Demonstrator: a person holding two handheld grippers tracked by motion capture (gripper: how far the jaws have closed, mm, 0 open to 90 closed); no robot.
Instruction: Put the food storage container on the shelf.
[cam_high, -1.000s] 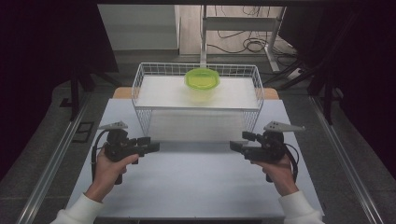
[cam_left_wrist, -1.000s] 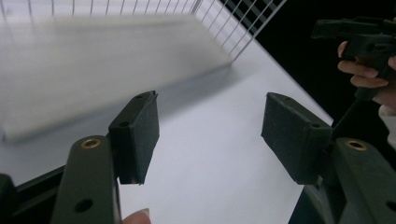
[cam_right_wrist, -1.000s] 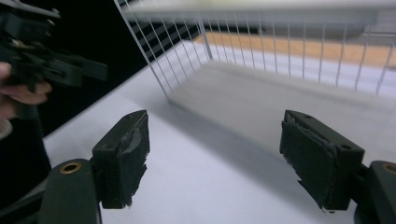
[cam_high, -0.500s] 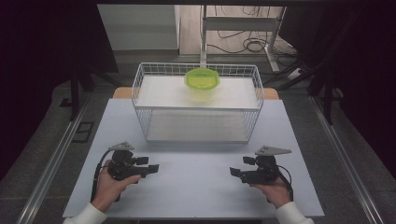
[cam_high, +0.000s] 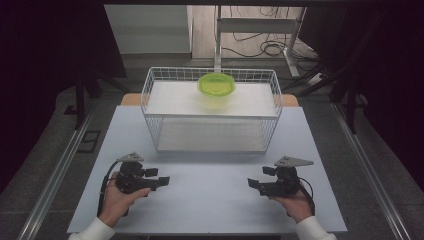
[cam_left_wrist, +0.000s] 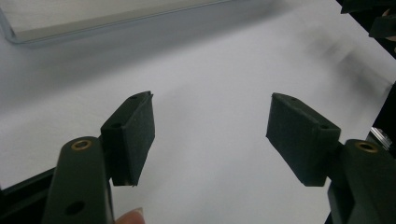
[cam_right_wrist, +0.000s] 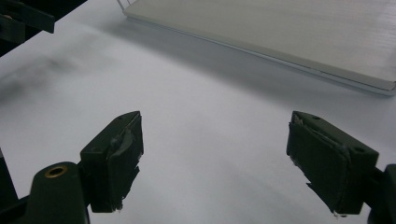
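My left gripper (cam_high: 162, 180) rests low over the white table (cam_high: 210, 200) at the front left, with its jaws pointing right. They stand open with nothing between them (cam_left_wrist: 210, 100), and they have just been opening a little further. My right gripper (cam_high: 253, 184) sits at the front right and points left toward the other. It is open and empty too (cam_right_wrist: 215, 116), and its jaws have also just widened. A green bowl (cam_high: 216, 85) stands on the raised shelf of a white wire basket (cam_high: 150, 102) at the back of the table.
The basket's flat base edge (cam_right_wrist: 261, 46) lies ahead of both grippers. Bare tabletop stretches between the two hands. Dark floor, metal rails and cables surround the table. A sleeve and hand hold each gripper near the front edge.
Both hands have sunk from above the table down to its front part. Over the last half second they have kept still.
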